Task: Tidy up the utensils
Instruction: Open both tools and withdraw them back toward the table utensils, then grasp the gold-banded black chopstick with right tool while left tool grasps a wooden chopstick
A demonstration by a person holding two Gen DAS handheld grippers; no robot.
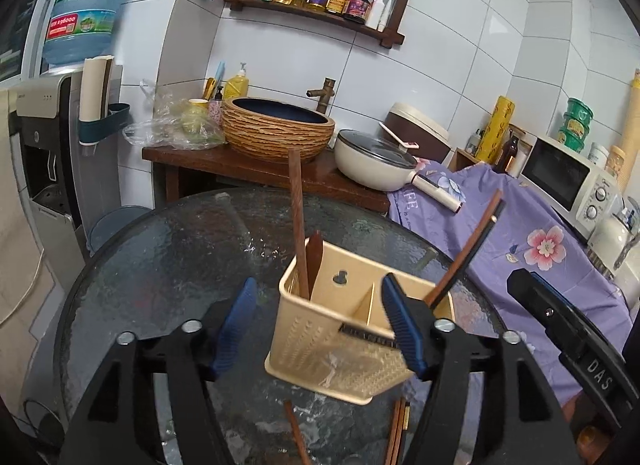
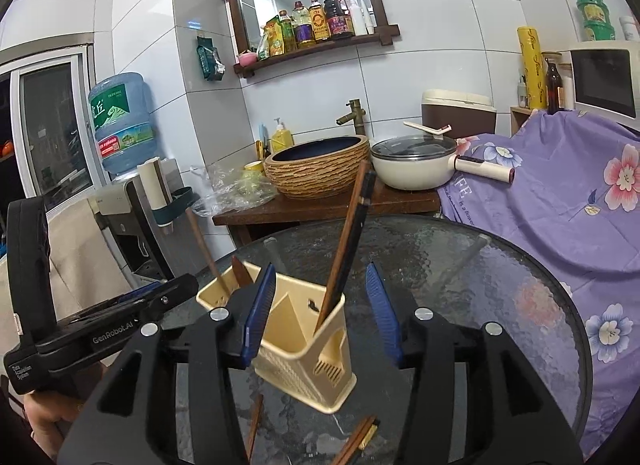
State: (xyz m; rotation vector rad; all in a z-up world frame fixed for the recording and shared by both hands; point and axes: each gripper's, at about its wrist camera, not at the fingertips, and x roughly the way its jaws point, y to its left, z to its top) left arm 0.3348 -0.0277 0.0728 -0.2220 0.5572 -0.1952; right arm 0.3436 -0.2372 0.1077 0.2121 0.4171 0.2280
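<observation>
White wall tiles (image 1: pixel 460 77) fill the background of a small kitchen, with a wooden shelf (image 1: pixel 316 17) of sauce bottles high on the wall. Below it I see a dark wooden counter (image 1: pixel 240 165) carrying a woven-looking basin (image 1: pixel 276 129) and a cream lidded pan (image 1: pixel 376 161). A purple flowered cloth (image 1: pixel 532 233) drapes the right side, and a blue water jug (image 1: pixel 90 5) sits on a dispenser at the left.

Nearest to me is a round dark glass table (image 1: pixel 160 265). On it, near the front edge, stands a cream plastic utensil holder (image 1: pixel 348 345) divided into compartments. A long wooden utensil (image 1: pixel 298 225) stands upright in its left rear compartment. A pair of chopsticks (image 1: pixel 464 253) leans out of the right compartment toward the right. More loose chopsticks (image 1: pixel 396 433) lie flat on the glass just in front of the holder.

My left gripper (image 1: pixel 320 333) has its blue-padded jaws spread wide on either side of the holder, holding nothing. My right gripper (image 2: pixel 320 313) is likewise spread apart and empty, framing the holder's right compartment from the other side.
</observation>
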